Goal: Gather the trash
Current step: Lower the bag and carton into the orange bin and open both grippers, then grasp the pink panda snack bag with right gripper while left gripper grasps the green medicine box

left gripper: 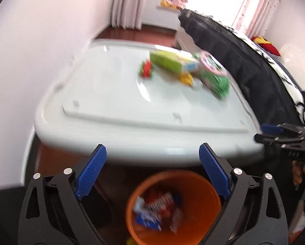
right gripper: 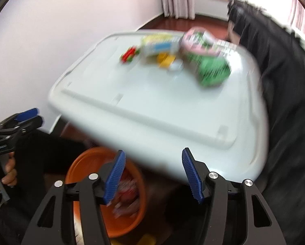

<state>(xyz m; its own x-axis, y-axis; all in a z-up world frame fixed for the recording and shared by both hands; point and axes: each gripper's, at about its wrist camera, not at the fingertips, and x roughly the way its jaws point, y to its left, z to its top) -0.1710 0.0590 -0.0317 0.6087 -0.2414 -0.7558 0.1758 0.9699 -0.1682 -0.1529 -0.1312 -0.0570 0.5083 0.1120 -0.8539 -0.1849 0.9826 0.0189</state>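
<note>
An orange bin [left gripper: 173, 206] stands on the floor below the near edge of a white table [left gripper: 111, 94] and holds several wrappers [left gripper: 154, 210]. It also shows in the right wrist view [right gripper: 87, 163]. My left gripper [left gripper: 152, 173] is open and empty above the bin. My right gripper [right gripper: 152, 175] is open and empty, just right of the bin. On the far side of the table lie a green box [left gripper: 173, 61], a green packet [left gripper: 213, 79], a pink-rimmed cup [right gripper: 197, 38], a red and green wrapper [left gripper: 146, 69] and a yellow piece [right gripper: 166, 60]. Both views are blurred.
A bed with a dark cover [left gripper: 244, 61] runs along the table's right side. A white wall [left gripper: 30, 61] is to the left. Curtains [left gripper: 128, 2] and a bright window are at the back. Red wood floor [right gripper: 183, 23] lies beyond the table.
</note>
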